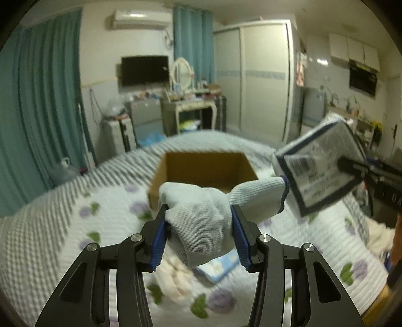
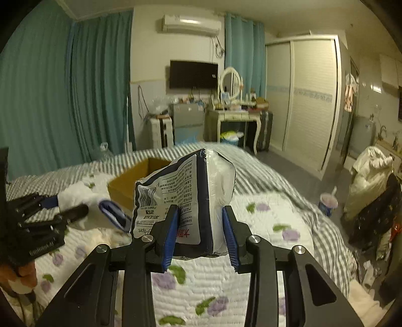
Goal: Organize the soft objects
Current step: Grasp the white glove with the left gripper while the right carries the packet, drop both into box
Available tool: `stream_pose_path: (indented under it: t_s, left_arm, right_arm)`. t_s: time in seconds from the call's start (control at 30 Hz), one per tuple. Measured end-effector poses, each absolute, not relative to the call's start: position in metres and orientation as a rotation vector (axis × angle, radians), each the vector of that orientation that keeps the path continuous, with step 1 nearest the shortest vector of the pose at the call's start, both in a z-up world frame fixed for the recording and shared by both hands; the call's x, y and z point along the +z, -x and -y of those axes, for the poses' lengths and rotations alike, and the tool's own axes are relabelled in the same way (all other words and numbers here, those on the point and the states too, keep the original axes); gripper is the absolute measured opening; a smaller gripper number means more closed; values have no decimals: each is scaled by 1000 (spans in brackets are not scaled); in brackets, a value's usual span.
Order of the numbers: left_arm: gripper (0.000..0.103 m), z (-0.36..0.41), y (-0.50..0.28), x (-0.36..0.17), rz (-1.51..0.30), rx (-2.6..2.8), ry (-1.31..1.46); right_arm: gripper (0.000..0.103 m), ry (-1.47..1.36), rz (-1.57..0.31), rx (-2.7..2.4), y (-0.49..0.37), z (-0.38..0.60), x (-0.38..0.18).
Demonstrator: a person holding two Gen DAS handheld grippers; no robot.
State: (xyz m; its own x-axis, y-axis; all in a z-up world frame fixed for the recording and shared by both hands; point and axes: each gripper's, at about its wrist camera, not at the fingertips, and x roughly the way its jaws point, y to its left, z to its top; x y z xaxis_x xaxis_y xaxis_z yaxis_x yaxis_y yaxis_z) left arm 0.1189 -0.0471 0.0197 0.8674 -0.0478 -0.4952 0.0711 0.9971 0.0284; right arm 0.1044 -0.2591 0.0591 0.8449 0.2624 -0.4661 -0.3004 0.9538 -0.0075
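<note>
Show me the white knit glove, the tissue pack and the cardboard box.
White knit glove (image 1: 201, 216), left wrist view, on its palm.
Plastic-wrapped tissue pack (image 2: 191, 201), right wrist view, on its printed side.
Open brown cardboard box (image 1: 206, 168), left wrist view, on its inner wall.

Far across the room: a wall television (image 2: 193, 75), air conditioner (image 2: 191, 24), teal curtains (image 2: 75, 88), dressing table (image 2: 237, 118), sliding-door wardrobe (image 2: 306, 100).

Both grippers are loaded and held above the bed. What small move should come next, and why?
Probably carry the left gripper forward over the box and release. Its jaws clamp a white glove just short of the open box, while the right gripper holds the tissue pack off to the side, farther from the opening.
</note>
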Motion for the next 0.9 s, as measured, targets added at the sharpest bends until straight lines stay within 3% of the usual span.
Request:
stream_pose_path:
  t_s: [0.2,0.4,0.67,0.9]
  left_arm:
    - [46,30,-150,48,-457,-22,-91]
    - [46,21,-213,33,-482,10,-109]
    - [46,21,-297,-23,-572,-9,-143]
    - [49,26,-313,-46,-558,-58,-187]
  right_arm:
    - [35,103,-404,303,-131,225,93]
    - [35,159,-385,298,-189,192,98]
    - [35,136,-523,314,-302,167,41]
    - [39,85,-619,341,-354,166,-6]
